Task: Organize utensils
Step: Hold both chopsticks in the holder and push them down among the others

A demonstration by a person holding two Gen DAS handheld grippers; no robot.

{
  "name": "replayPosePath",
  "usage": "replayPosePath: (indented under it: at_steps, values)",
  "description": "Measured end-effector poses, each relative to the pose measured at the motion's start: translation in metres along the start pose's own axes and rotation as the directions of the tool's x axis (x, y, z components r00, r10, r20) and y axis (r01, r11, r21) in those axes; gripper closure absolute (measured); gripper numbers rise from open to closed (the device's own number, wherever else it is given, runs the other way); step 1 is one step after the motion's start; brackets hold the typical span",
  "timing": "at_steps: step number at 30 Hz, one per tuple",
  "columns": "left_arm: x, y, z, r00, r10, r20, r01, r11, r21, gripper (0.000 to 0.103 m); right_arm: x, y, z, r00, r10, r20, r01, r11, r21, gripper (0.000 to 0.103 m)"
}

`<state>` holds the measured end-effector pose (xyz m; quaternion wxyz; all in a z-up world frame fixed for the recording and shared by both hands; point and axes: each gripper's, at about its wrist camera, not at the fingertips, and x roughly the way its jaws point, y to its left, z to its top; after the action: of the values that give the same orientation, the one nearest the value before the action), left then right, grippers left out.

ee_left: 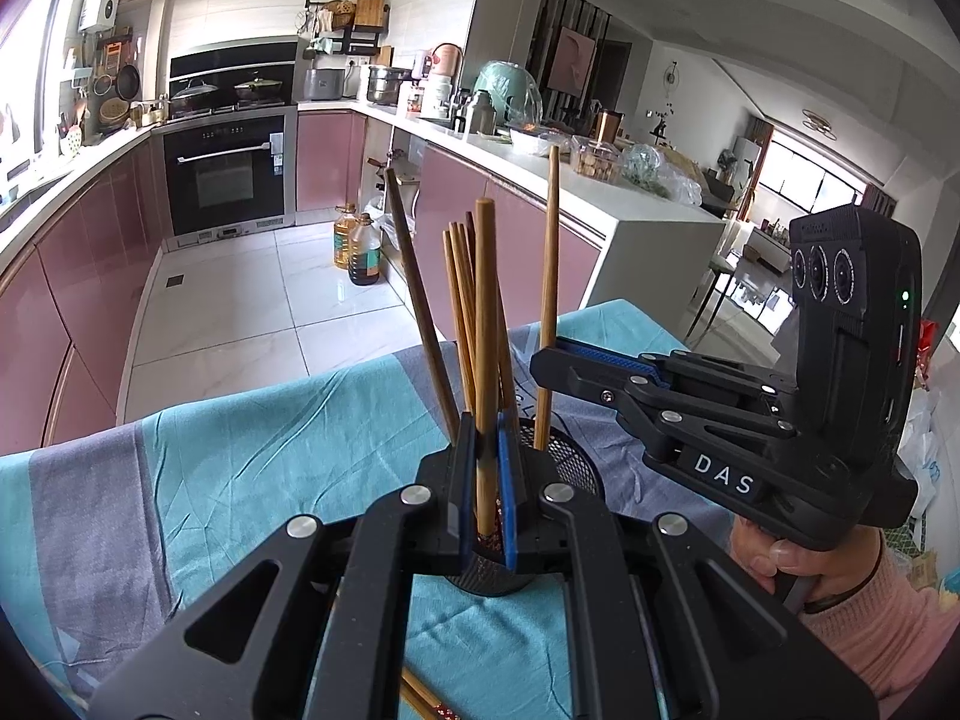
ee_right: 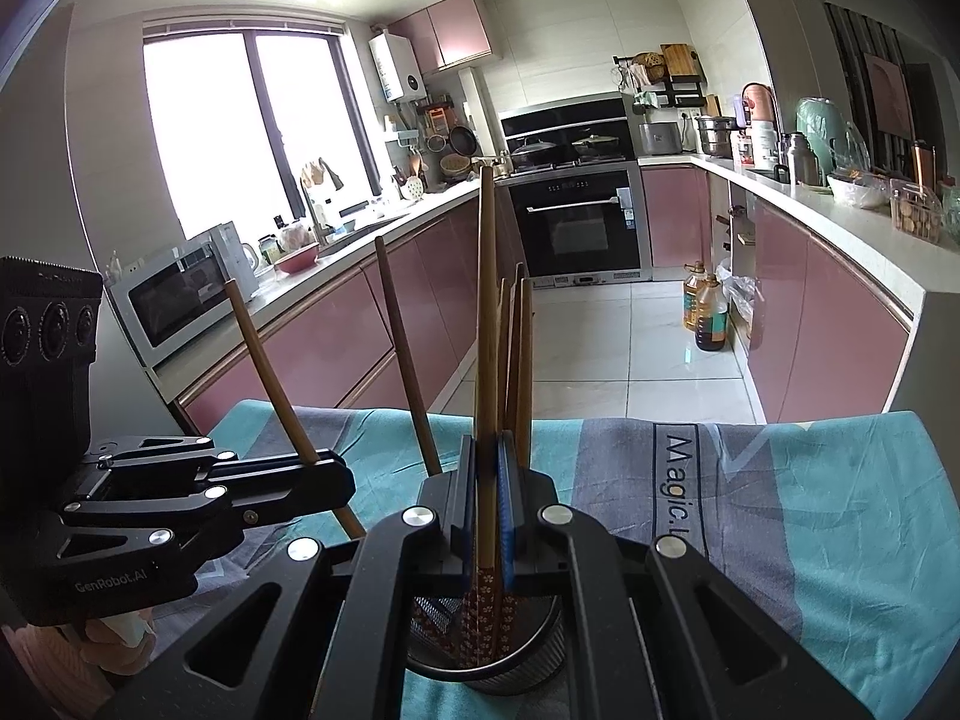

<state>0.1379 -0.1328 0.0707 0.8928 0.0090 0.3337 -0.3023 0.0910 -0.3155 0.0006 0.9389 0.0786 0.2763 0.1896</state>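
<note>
Chopsticks (ee_left: 462, 294) stand upright in a black mesh holder (ee_left: 564, 462) on the teal cloth (ee_left: 252, 456). Above the holder, the left gripper (ee_left: 487, 468) is clamped on one chopstick (ee_left: 486, 324); the right gripper (ee_right: 486, 480), beside it, pinches another chopstick (ee_right: 487, 312).

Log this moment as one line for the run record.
left hand-held gripper: shut on chopstick | right hand-held gripper: shut on chopstick | both over mesh cup | cloth: under cup
</note>
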Motion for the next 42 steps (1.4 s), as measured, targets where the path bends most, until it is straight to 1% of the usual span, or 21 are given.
replayPosePath:
  at_steps: [9, 32, 42]
  values:
    - [0.012, 0.001, 0.0, 1.0, 0.001, -0.017, -0.001, 1.0, -0.001, 0.096, 0.001, -0.002, -0.002, 1.0, 0.002, -0.006, -0.002, 1.0, 0.007, 0.097]
    - [0.023, 0.003, 0.0, 1.0, 0.009, -0.016, -0.009, 1.0, -0.006, 0.096, 0.009, -0.008, -0.008, 0.999, 0.007, -0.046, -0.007, 1.0, 0.012, 0.097]
    - [0.035, 0.006, 0.002, 1.0, 0.018, -0.024, -0.018, 1.0, -0.01, 0.096, 0.018, -0.008, -0.007, 0.998, 0.003, -0.066, -0.002, 1.0, 0.013, 0.097]
